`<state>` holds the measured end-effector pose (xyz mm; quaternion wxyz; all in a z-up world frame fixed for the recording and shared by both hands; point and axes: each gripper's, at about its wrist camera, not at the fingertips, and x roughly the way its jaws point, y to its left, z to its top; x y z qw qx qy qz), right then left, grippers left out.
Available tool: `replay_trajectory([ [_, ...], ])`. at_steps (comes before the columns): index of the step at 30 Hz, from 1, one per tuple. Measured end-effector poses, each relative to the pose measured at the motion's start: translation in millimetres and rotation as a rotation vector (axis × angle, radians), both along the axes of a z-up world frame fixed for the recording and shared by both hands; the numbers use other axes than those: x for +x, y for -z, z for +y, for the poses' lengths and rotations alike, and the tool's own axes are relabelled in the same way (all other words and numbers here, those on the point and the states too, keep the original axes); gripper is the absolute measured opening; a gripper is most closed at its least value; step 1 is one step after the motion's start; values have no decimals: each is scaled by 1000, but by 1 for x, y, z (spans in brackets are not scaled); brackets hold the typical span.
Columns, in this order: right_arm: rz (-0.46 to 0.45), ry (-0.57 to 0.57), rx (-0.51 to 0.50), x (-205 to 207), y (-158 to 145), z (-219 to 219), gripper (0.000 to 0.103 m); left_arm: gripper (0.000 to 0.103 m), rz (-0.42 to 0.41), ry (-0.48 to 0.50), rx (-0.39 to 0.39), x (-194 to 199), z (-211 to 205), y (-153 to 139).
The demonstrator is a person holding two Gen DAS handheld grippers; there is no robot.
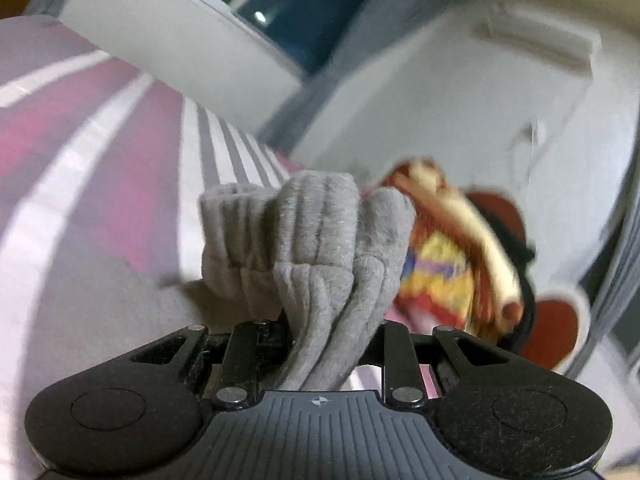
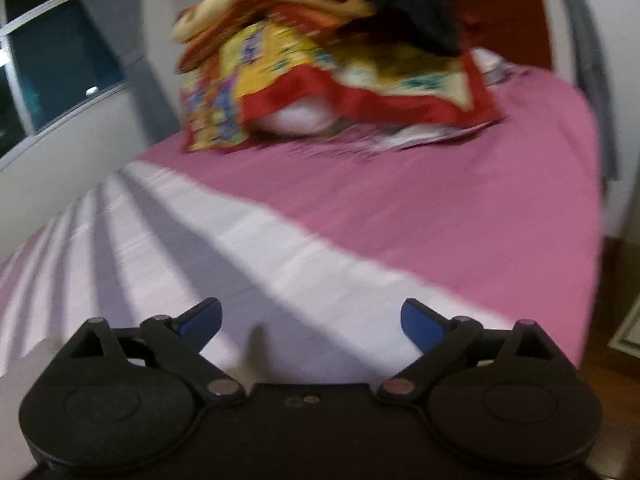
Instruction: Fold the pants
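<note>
In the left wrist view my left gripper [image 1: 326, 332] is shut on a bunched piece of grey ribbed knit fabric, the pants [image 1: 308, 248], which stands up between the jaws above the bed. The fingertips are hidden by the cloth. In the right wrist view my right gripper [image 2: 312, 320] is open and empty, its blue-padded fingertips [image 2: 420, 318] spread wide over the pink and white striped bedsheet [image 2: 360, 216]. No pants show in the right wrist view.
A heap of colourful red and yellow bedding [image 2: 320, 60] with a dark garment [image 2: 416, 12] on top lies at the far end of the bed; it also shows in the left wrist view [image 1: 448, 256]. A window [image 2: 52, 60], grey curtain and white wall are at the left. The bed's right edge drops to a wooden floor [image 2: 612, 344].
</note>
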<state>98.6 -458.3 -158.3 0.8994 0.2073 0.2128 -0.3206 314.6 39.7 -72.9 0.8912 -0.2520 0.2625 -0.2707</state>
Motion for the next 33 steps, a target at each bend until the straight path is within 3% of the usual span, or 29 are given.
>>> replay_trajectory([
  [4,-5,87,6,-9,4,-15,99,24,-19,91,156,-13,-57,11],
  [9,-6,56,72,-5,10,-19,100,25,-34,191,403,-24,-116,27],
  [14,-10,46,92,-5,9,-18,102,30,-53,227,513,-40,-150,36],
  [16,-14,48,103,-4,10,-19,103,36,-70,236,541,-38,-159,31],
  [17,-13,49,107,-4,10,-19,103,44,-71,248,547,-39,-162,33],
  [18,-13,50,110,-4,11,-19,103,65,-69,273,547,-41,-165,35],
  [19,-13,50,111,-4,11,-18,103,79,-63,313,529,-40,-176,40],
  [20,-13,48,110,-3,11,-17,103,88,-46,353,502,-38,-182,41],
  [21,-13,44,107,-2,11,-16,103,88,-54,345,489,-41,-181,36],
  [24,-20,32,106,-3,10,-15,103,88,-75,235,376,-51,-153,21],
  [27,-77,1,134,-13,5,-17,103,88,-114,15,311,-80,-99,10],
  [30,-180,-98,170,-27,-3,-16,102,88,-100,-219,320,-124,-30,17],
  [33,-252,-281,203,-34,-12,-4,99,88,-42,-370,322,-166,26,32],
])
